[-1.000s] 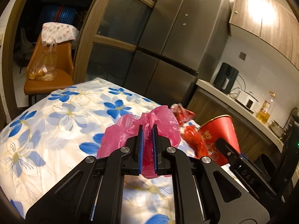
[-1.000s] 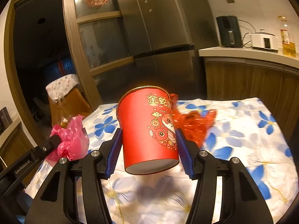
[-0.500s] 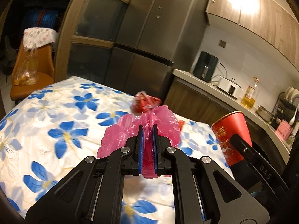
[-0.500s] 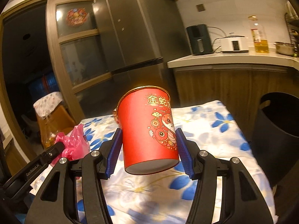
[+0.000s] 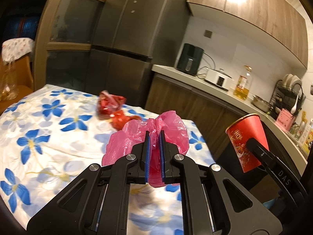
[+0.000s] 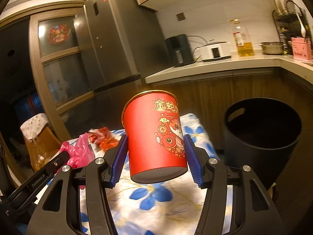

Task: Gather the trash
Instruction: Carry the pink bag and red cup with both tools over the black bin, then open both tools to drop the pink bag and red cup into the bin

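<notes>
Both grippers have swung away from the fridge toward the counter, bringing the black bin (image 6: 262, 135) into the right wrist view at 3 o'clock. Left gripper (image 5: 154, 146) is clenched on the pink plastic bag (image 5: 168, 129). Right gripper (image 6: 156, 156) grasps the red paper cup (image 6: 150, 137), above the floral tablecloth (image 5: 49, 146). Red wrappers (image 5: 111, 103) lie at 11 o'clock.

Both of your tools share one build: matte black plastic frames with triangular cut-outs, round silver screw heads at the pivots, and ribbed blue pads lining the inner faces of the fingers. On your left gripper (image 5: 154, 139) the fingers (image 5: 147, 152) are narrow blue strips. Your right gripper (image 6: 155, 152) carries wider ridged fingers (image 6: 192, 164); white lettering marks each tool's outer side.
</notes>
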Motion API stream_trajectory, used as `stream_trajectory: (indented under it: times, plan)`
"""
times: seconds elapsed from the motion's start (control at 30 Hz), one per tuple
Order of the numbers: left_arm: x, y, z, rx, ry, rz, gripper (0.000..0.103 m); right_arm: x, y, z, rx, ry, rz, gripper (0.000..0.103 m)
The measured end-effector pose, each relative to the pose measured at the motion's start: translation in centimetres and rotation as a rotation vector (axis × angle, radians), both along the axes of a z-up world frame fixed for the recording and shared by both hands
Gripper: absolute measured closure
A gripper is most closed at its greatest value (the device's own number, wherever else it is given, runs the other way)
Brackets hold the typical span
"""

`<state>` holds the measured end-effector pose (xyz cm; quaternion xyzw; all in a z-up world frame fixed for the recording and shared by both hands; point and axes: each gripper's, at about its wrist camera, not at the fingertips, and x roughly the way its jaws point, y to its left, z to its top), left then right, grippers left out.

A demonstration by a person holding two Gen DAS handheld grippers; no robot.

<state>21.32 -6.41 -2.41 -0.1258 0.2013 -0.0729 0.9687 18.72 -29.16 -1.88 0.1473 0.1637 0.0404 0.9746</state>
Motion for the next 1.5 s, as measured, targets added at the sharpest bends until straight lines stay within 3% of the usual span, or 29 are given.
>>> stream_trajectory:
  times: [0.8,1.17,1.5]
  plan:
    - [3.1,-17.5,3.0,0.036,-0.101,-0.328,0.095,-2.2,-13.5,0.4,0.024,-0.051,-0.331,0.046]
    - [5.4,-22.8,2.0,0.038,-0.1,-0.433,0.095,-1.2,-16.2,-0.3,0.012,-0.039,-0.382,0.046]
    - [7.3,-25.5,0.4,0.052,-0.078,-0.465,0.095,0.0,-17.9,-0.7,0.018,-0.037,-0.402,0.046]
